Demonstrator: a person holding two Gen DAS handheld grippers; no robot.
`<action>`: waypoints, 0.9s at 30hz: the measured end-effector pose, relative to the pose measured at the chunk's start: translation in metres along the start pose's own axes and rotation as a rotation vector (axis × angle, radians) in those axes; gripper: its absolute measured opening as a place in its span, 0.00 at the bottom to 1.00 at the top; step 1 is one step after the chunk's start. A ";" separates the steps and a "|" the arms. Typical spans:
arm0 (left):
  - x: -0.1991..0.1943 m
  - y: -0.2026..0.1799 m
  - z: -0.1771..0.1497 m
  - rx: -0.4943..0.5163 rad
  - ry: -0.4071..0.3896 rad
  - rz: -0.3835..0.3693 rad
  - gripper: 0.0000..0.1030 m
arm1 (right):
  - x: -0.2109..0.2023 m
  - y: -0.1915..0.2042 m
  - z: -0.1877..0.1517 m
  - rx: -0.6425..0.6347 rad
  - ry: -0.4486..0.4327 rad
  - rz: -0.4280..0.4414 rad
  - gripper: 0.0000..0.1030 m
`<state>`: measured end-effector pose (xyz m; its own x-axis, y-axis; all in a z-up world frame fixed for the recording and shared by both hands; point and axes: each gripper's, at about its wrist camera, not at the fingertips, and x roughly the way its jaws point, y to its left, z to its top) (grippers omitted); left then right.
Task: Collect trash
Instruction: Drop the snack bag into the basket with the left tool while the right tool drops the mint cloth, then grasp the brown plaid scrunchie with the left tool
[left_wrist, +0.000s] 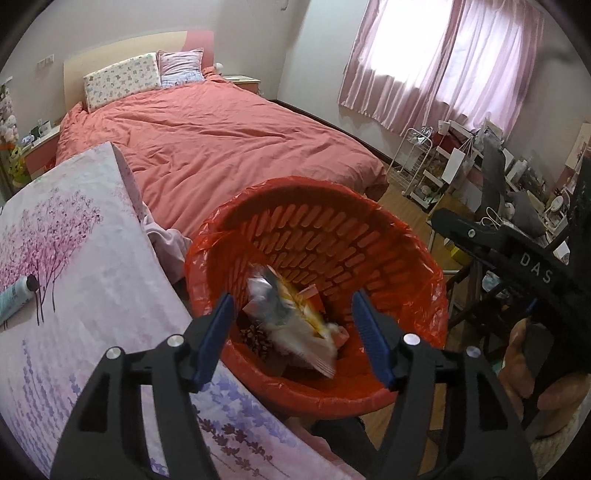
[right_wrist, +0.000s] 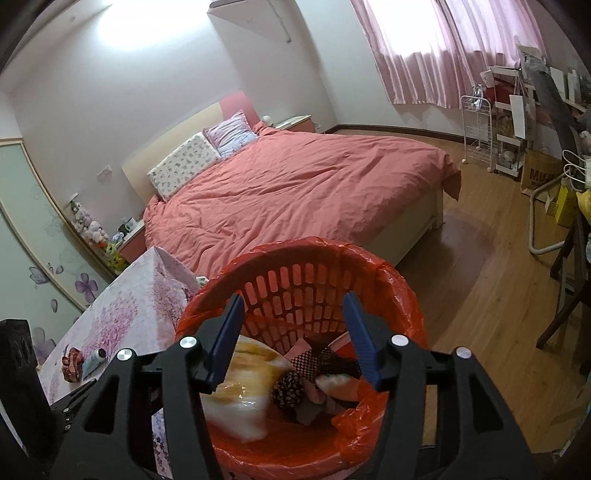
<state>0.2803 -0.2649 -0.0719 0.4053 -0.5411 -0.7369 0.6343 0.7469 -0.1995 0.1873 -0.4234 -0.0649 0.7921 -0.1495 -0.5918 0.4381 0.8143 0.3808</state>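
1. I am holding my left gripper (left_wrist: 291, 332) over the round red slotted plastic bin (left_wrist: 354, 236), which is lined with a red plastic bag; blue pads spread, nothing pinched.
2. A crinkled silver-and-yellow snack wrapper (left_wrist: 295, 317), blurred, is lying inside the bin at lower centre of the frame.
3. I am holding my right gripper (right_wrist: 293, 338) over the same bin; pads apart, empty.
4. A floral-print cloth-covered table (left_wrist: 92, 266) is sitting just left of the bin.

Window glare (left_wrist: 424, 40) — fisheye-warped, dark edges
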 end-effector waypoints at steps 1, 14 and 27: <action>-0.001 0.000 0.000 0.004 -0.004 0.006 0.64 | 0.000 0.001 0.000 -0.007 -0.002 -0.006 0.55; -0.055 0.056 -0.019 0.003 -0.105 0.245 0.80 | -0.007 0.040 -0.015 -0.140 -0.022 -0.043 0.61; -0.126 0.234 -0.052 -0.279 -0.144 0.605 0.83 | -0.003 0.109 -0.059 -0.335 0.009 -0.008 0.73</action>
<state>0.3438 -0.0020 -0.0594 0.7313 -0.0289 -0.6815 0.0830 0.9954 0.0468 0.2074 -0.3010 -0.0637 0.7849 -0.1533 -0.6003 0.2792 0.9525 0.1219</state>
